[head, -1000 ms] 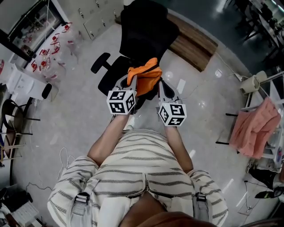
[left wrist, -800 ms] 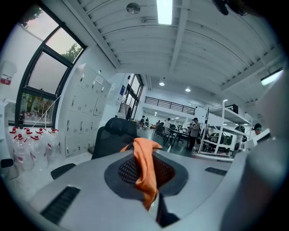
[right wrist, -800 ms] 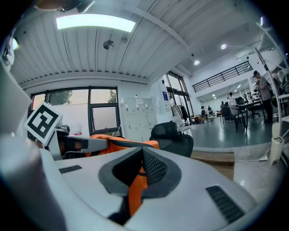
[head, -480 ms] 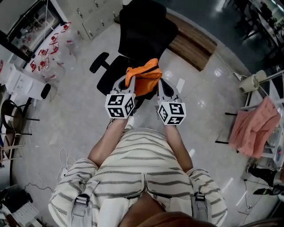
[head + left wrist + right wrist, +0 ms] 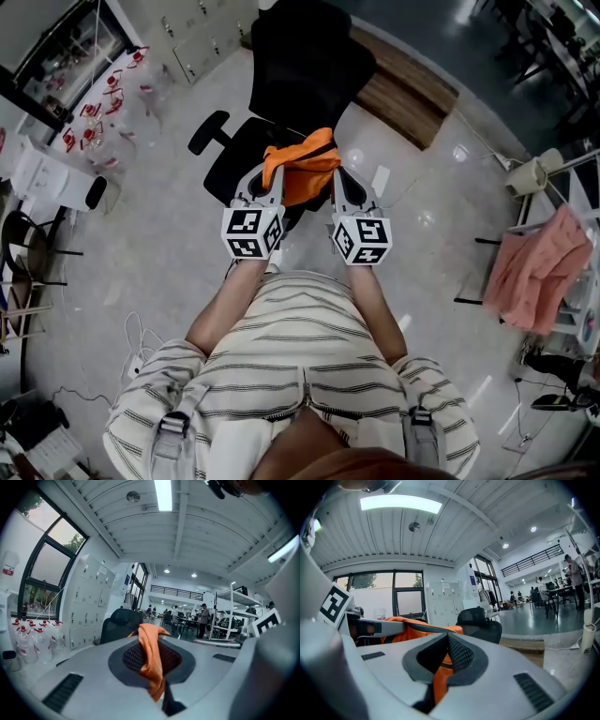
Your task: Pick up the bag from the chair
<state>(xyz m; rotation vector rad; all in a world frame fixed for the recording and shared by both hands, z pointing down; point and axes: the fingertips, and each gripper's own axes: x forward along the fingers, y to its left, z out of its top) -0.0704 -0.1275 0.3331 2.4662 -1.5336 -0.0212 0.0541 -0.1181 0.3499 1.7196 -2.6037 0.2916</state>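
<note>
Head view steeply down; gripper views level (sharing chair (image 5: 305, 66)).

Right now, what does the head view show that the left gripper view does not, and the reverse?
Head view only: the person's striped shirt and a pink cloth at the right. Left gripper view only: a ceiling light, a window and distant people. Both: the orange bag, pinched in the left gripper, and the black chair behind it.
</note>
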